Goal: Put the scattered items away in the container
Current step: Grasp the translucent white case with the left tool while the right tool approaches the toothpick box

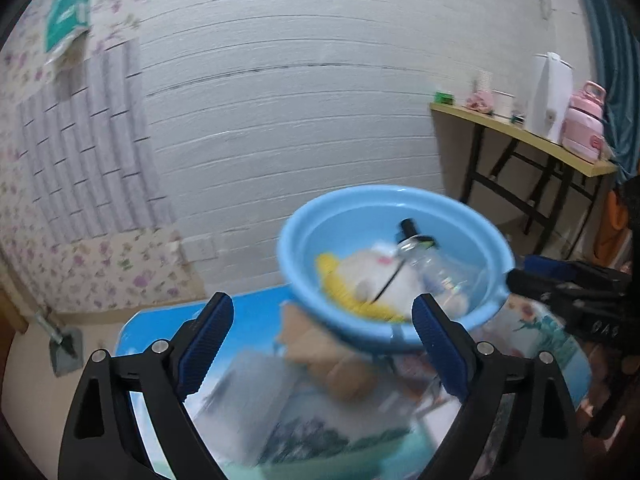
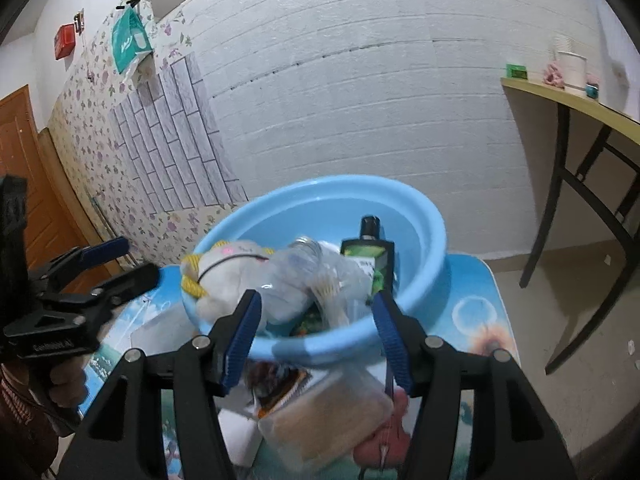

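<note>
A light blue basin stands on the picture-printed table. In it lie a white plush toy with yellow trim, a clear plastic bottle and a dark green bottle with a black cap. My right gripper hovers open over the basin's near rim, its pads pressing on nothing. My left gripper stands wide open to the left of the basin, nothing between its fingers. On the table before the basin lie a clear box of beige sticks, a dark printed packet, a white block and a pink item.
A side table with black legs stands at the right wall, with a white kettle and a pink bottle on it. A white brick wall rises behind the basin. A hand holds the left gripper. A wooden door stands at left.
</note>
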`<state>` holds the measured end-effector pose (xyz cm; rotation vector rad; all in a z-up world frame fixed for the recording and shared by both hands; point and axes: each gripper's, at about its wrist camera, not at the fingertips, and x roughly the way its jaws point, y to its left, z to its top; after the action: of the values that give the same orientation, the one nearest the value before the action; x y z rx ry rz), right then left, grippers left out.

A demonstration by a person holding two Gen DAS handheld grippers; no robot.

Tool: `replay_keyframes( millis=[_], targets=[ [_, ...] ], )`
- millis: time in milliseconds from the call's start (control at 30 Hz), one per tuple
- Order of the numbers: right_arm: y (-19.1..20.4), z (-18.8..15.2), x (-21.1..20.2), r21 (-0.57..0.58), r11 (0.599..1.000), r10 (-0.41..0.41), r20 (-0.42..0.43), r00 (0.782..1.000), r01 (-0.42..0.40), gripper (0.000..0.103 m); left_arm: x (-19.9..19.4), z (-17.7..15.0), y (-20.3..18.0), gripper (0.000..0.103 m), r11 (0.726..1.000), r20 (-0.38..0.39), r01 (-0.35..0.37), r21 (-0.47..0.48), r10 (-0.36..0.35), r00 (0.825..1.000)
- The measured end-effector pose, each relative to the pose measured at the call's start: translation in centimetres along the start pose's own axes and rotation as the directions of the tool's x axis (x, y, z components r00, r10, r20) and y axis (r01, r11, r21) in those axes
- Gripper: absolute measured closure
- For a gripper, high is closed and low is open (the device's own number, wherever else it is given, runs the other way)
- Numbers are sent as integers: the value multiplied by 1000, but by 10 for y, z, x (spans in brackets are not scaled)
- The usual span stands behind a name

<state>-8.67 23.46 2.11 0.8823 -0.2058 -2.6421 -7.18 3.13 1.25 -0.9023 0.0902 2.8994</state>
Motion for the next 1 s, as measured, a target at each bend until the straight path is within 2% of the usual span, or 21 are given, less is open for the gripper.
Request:
replay_keyframes(
  millis=[133, 367, 633, 900, 1000],
  targets=[
    [1, -16, -9, -2, 999, -35, -29, 999, 35, 45, -9, -20, 21, 11, 999, -38, -15, -46, 13, 999],
    [4, -49, -17, -9, 997, -75, -101, 992, 74, 45, -18, -54, 43, 11, 996, -77, -56, -64, 51, 996],
    [-7, -79, -16, 15, 992, -120, -188, 975, 125, 45, -12, -91, 60, 11, 993, -177, -73, -91, 56, 983],
    [-7, -82, -5, 35, 991, -122, -210, 970, 133, 45, 4, -98, 66, 11, 993, -204, -110, -45, 99, 974],
    [-9, -76, -2, 125, 977, -147, -196, 970, 173, 41, 14, -95, 70, 11, 991, -222, -127, -44, 114, 968]
  ],
)
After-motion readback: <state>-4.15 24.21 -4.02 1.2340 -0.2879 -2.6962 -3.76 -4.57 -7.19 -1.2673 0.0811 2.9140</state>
